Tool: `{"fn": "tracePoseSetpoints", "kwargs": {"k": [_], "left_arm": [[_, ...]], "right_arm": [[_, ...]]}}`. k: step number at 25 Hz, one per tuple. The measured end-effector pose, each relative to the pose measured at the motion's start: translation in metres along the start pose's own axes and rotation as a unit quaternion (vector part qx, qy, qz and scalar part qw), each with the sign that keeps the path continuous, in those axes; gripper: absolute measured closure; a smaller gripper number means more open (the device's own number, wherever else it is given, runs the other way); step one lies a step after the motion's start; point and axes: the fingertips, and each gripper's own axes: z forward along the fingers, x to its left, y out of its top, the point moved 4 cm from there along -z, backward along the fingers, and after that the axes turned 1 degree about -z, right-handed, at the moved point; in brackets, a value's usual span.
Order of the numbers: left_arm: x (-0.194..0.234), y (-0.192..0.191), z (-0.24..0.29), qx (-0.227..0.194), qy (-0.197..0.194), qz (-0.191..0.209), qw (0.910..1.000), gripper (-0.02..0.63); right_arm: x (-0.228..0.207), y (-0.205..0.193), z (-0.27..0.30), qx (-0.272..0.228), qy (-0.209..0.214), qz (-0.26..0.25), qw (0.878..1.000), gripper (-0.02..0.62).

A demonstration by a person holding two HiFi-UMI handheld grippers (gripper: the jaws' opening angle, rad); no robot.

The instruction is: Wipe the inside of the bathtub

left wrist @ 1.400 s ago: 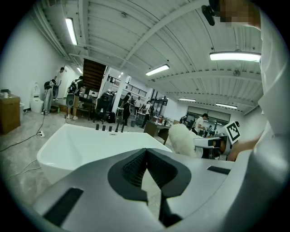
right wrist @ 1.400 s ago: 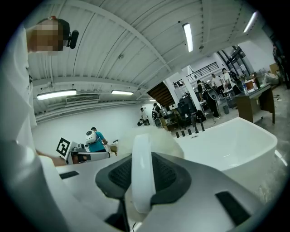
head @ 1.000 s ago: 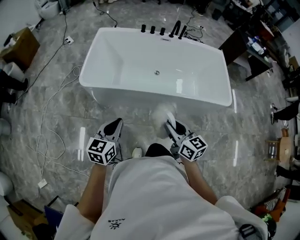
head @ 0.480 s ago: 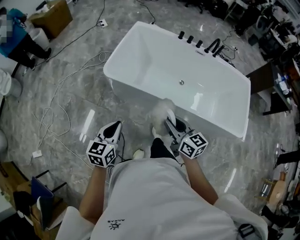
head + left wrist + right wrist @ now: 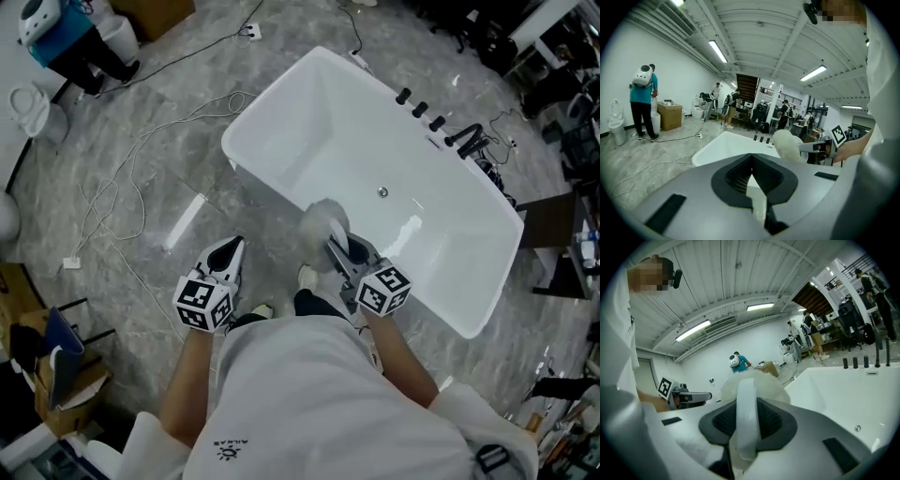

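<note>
Overhead, left arm: bent at the person's waist, with the left gripper (image 5: 231, 251) pointing forward over the grey floor (image 5: 141, 187), short of the tub.
Overhead, right arm: bent likewise. The right gripper (image 5: 337, 251) is aimed at the tub's near rim, and the fluffy white duster (image 5: 323, 223) at its tips overlaps that rim. Whether they touch cannot be told.
Overhead, bathtub (image 5: 277, 98): white, freestanding, set diagonally and glossy inside, with a drain (image 5: 382, 192) low in the basin and black taps (image 5: 436, 122) on the far rim.
Left gripper view, jaws: pressed together with nothing between them. The tub lies ahead, the duster to its right.
Right gripper view, jaws: closed on the duster's flat white handle (image 5: 746, 420), with the fluffy head just beyond the tips. The tub's interior lies to the right.
</note>
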Motion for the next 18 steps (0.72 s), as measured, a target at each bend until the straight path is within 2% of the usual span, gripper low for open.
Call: {"fn": "tracePoseSetpoints", "kwargs": {"k": [2,7,11,14,18], "left_arm": [[-0.004,0.007,0.012,-0.009,0.017,-0.011,0.9997,0.595],[-0.002,0.020,0.024,-0.041,0.053,-0.081,0.9944,0.595],[0.007,0.020,0.026,-0.036,0.080,-0.079,0.9930,0.597],[0.020,0.018,0.027,-0.035,0.095,-0.092,0.9907,0.595],[0.038,0.021,0.035,-0.034,0.099,-0.097,0.9898,0.596]], "right_arm": [[-0.021,0.008,0.007,0.012,0.019,-0.007,1.000,0.502],[-0.053,0.026,0.025,0.026,0.052,-0.014,0.998,0.502],[-0.060,0.028,0.045,0.036,0.073,-0.009,0.997,0.502],[-0.059,0.028,0.061,0.046,0.085,-0.008,0.995,0.502],[-0.057,0.033,0.078,0.055,0.091,-0.009,0.994,0.502]]}}
